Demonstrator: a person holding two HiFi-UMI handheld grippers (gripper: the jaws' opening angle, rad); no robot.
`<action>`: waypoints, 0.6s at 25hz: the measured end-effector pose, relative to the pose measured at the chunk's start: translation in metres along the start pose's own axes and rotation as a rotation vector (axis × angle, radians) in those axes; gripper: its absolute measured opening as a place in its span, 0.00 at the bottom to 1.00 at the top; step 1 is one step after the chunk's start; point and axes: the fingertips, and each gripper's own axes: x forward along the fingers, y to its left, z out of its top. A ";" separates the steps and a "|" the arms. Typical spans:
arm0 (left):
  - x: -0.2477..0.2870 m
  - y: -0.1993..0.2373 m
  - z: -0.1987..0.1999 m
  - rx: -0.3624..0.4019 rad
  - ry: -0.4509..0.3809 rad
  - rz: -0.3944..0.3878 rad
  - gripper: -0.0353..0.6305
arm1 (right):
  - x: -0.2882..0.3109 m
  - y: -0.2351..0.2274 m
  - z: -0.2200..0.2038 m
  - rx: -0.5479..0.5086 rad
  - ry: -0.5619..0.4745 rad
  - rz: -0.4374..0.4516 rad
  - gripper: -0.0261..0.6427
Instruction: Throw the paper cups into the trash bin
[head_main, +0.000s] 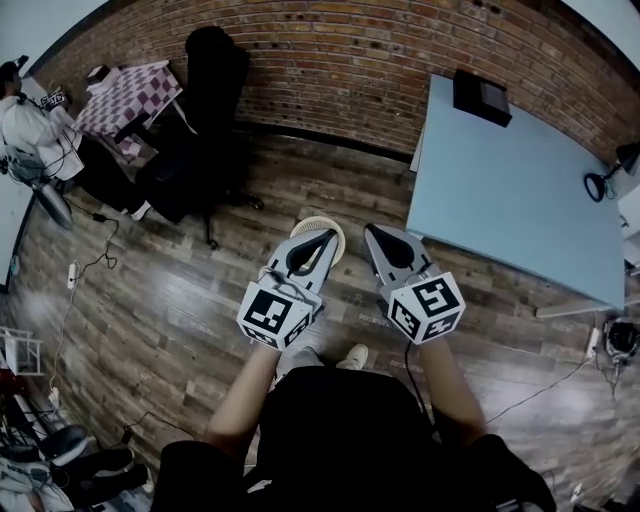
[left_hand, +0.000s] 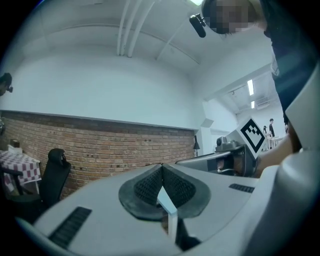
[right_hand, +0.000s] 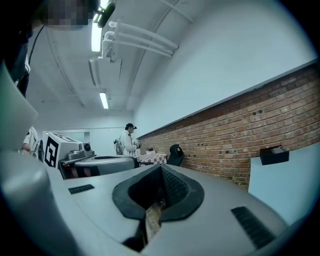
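Observation:
In the head view my left gripper (head_main: 327, 238) is held out level over the wooden floor. It is shut on the wall of a pale ribbed paper cup (head_main: 312, 228), whose round rim shows around its tip. In the left gripper view the pads (left_hand: 150, 186) pinch the cup's white edge (left_hand: 168, 209). My right gripper (head_main: 372, 233) is held beside it, a little apart. In the right gripper view its pads (right_hand: 172, 187) are shut on a brownish paper edge (right_hand: 152, 220), seemingly a second cup's wall. The rest of that cup is hidden under the gripper. No trash bin is in view.
A light blue table (head_main: 510, 190) with a black box (head_main: 480, 97) stands ahead on the right. A black office chair (head_main: 200, 130) and a checkered table (head_main: 125, 95) stand by the brick wall at left. A person (head_main: 25, 125) is at the far left; cables (head_main: 85, 265) lie on the floor.

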 end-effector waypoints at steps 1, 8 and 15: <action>-0.004 0.001 0.000 0.008 0.004 0.001 0.07 | 0.000 0.004 0.000 -0.001 0.002 0.001 0.04; -0.027 0.005 0.004 0.008 -0.009 0.019 0.07 | -0.003 0.028 -0.002 -0.012 0.011 0.019 0.04; -0.035 0.001 0.005 0.005 -0.021 0.023 0.07 | -0.008 0.041 -0.002 -0.035 0.018 0.036 0.05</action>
